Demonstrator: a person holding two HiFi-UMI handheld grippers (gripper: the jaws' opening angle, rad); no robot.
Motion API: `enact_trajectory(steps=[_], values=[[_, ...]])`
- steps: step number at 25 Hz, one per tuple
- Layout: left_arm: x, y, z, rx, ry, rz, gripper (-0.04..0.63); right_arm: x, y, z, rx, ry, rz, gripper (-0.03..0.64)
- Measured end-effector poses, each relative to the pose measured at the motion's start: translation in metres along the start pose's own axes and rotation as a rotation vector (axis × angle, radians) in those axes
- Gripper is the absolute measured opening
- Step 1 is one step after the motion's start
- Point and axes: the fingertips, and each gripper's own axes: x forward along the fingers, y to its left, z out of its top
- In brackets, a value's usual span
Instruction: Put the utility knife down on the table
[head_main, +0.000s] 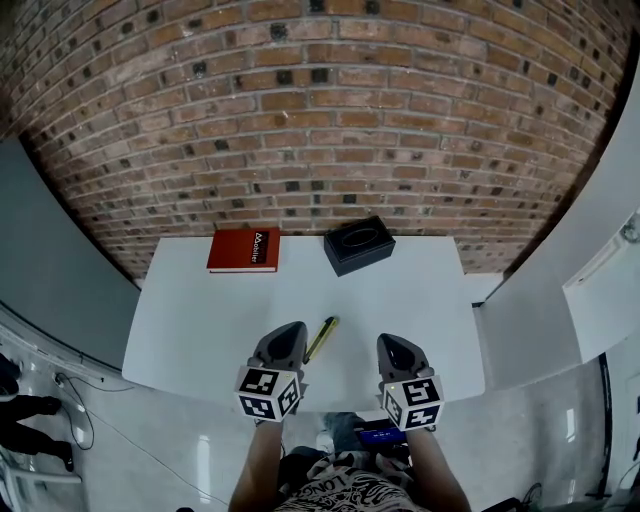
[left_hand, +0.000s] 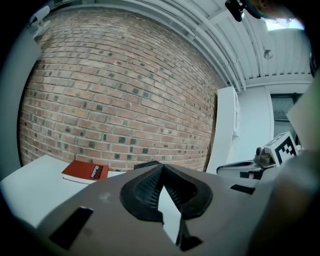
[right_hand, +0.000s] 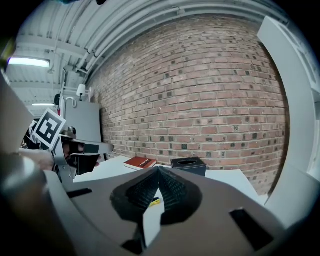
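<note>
While utility knife (head_main: 321, 339) lies on table (head_main: 200, 320), left gripper (head_main: 289, 334) just beside.

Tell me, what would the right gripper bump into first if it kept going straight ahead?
Probably the black box, though it sits slightly right of the line of the shut right gripper, which might pass it and reach the brick wall.

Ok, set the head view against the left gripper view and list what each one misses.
Head view only: the utility knife lying on the table between the grippers. Left gripper view only: the left gripper with its jaws closed tip to tip and empty, plus the ceiling beams. Both: the red book, the brick wall, the right gripper.
</note>
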Motion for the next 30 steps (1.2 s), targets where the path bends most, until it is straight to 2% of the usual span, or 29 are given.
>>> enact_trajectory(steps=[8,30], values=[[-0.005,0.004,0.001,-0.010,-0.019,0.009,0.014,-0.002,0.008,0.003,-0.016,-0.008,0.027,0.000],[-0.015,0.014,-0.005,-0.013,-0.014,0.047,0.014,-0.011,0.003,-0.002,-0.005,-0.008,0.007,0.000]])
